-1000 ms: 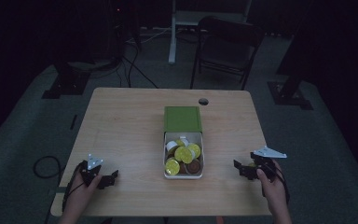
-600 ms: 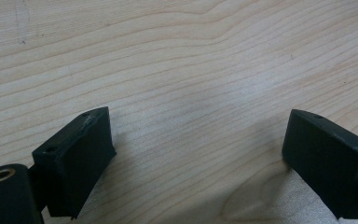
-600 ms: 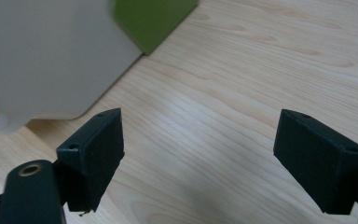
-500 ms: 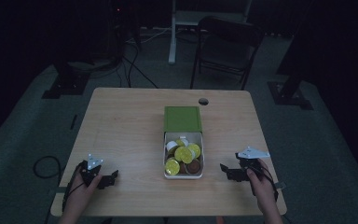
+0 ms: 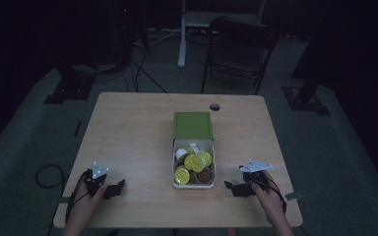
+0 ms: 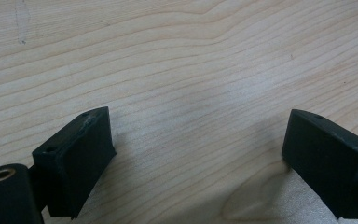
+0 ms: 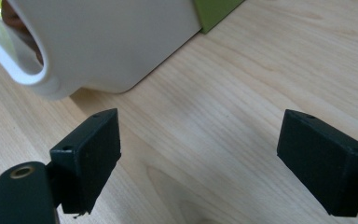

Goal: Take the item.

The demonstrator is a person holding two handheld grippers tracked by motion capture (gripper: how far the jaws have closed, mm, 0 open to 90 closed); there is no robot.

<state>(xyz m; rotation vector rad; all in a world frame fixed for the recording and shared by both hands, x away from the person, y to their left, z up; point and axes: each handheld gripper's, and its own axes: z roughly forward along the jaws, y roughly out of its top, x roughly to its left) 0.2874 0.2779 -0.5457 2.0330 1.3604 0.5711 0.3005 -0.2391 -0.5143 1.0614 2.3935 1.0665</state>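
Right gripper (image 5: pixel 232 187): jaws wide apart and just now opening further, nothing between them; bare wood shows in the gap in the right gripper view.
Left gripper (image 5: pixel 117 186): jaws wide too, empty, resting low over the table near the front left corner.
Box (image 5: pixel 194 167): white, open-topped, in the middle of the table (image 5: pixel 128 137), with a green lid (image 5: pixel 192 125) lying at its far end, touching it.
Contents: round yellow-topped cups (image 5: pixel 193 162) and at least one brown one, packed close.
Which way: the box lies to the left of the right gripper's tips, just beside them; its rounded front corner (image 7: pixel 51 79) sits just past the left-hand jaw in the right gripper view.
Long axis: box and lid run away from the person, front to back.
Nearer hand: the right, clearly; the left gripper is well apart from the box.
Likely next: the right gripper would need to rise over the wall to reach a cup.
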